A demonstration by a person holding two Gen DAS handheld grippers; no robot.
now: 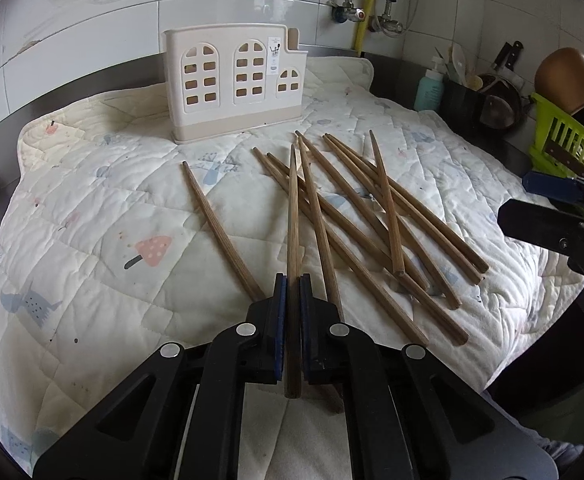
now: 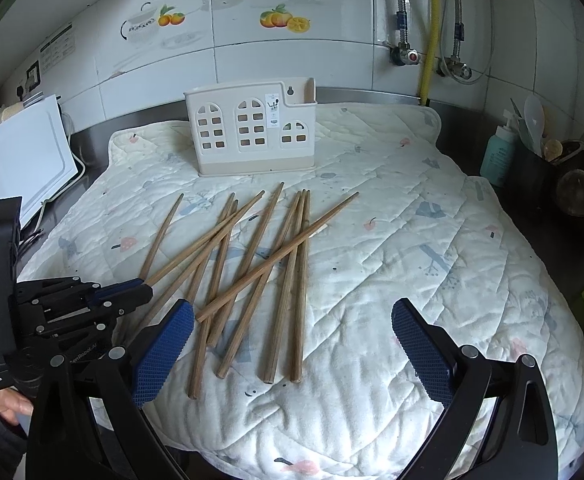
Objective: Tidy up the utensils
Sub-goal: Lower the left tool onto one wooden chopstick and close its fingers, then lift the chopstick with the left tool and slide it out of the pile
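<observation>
Several brown wooden chopsticks [image 1: 375, 216] lie scattered and crossed on a quilted white mat [image 1: 104, 216]; they also show in the right wrist view [image 2: 252, 276]. A cream utensil holder [image 1: 234, 84] with window-shaped holes stands upright at the mat's far side, also in the right wrist view [image 2: 252, 136]. My left gripper [image 1: 293, 280] is shut on one chopstick [image 1: 293, 208], which points toward the holder. It shows at the left of the right wrist view [image 2: 144, 289]. My right gripper [image 2: 292, 322] is open and empty above the near ends of the chopsticks.
A white appliance [image 2: 20, 160] sits left of the mat. A teal bottle [image 2: 497, 156], a dark pot with utensils [image 2: 539, 168] and a green rack [image 1: 571, 148] stand at the right. Pipes and valves [image 2: 427, 52] run down the tiled wall behind.
</observation>
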